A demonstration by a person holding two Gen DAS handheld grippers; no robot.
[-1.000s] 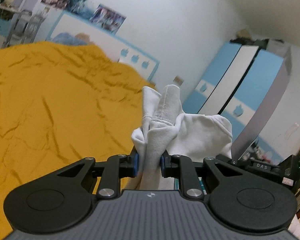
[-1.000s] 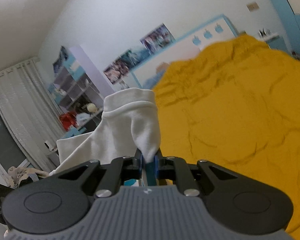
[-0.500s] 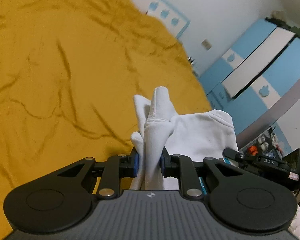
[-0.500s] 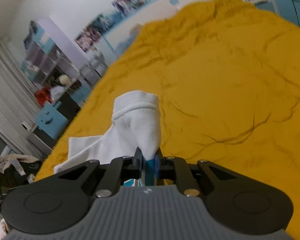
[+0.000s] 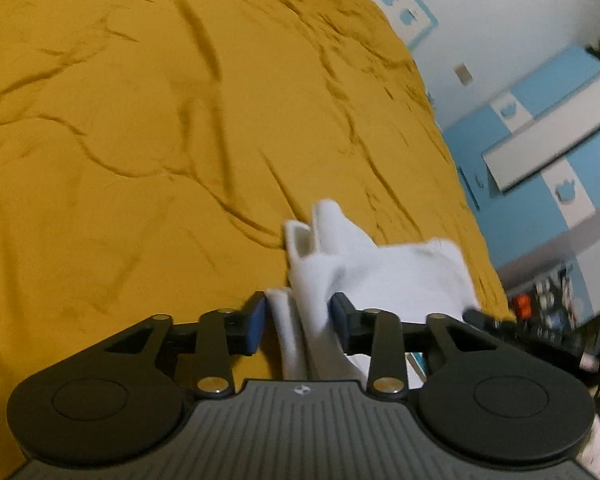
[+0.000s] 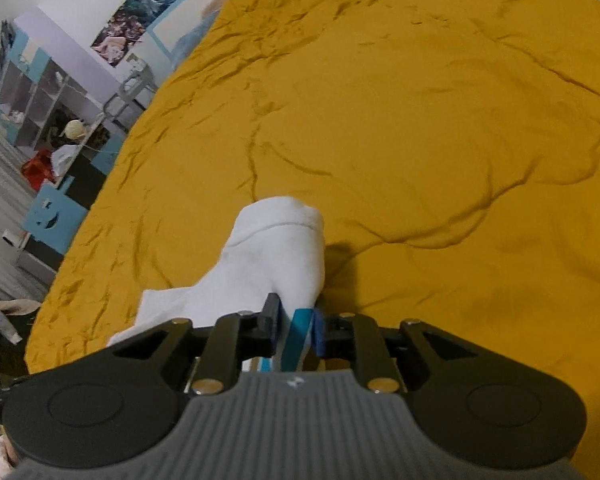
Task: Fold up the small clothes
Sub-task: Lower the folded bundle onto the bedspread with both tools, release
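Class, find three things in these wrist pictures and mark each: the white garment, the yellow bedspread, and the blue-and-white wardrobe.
white garment (image 5: 400,276): left wrist view, its flat middle panel.
yellow bedspread (image 6: 420,120): right wrist view, a bare wrinkled stretch.
blue-and-white wardrobe (image 5: 540,136): left wrist view, its white door band.

A wide bed (image 5: 148,128) under a rumpled mustard-yellow cover (image 6: 420,120) – creased all over. Just ahead of both tongs a small white garment (image 6: 276,256) sags onto the cover; beyond them the cloth runs on to the headboard (image 5: 404,8).
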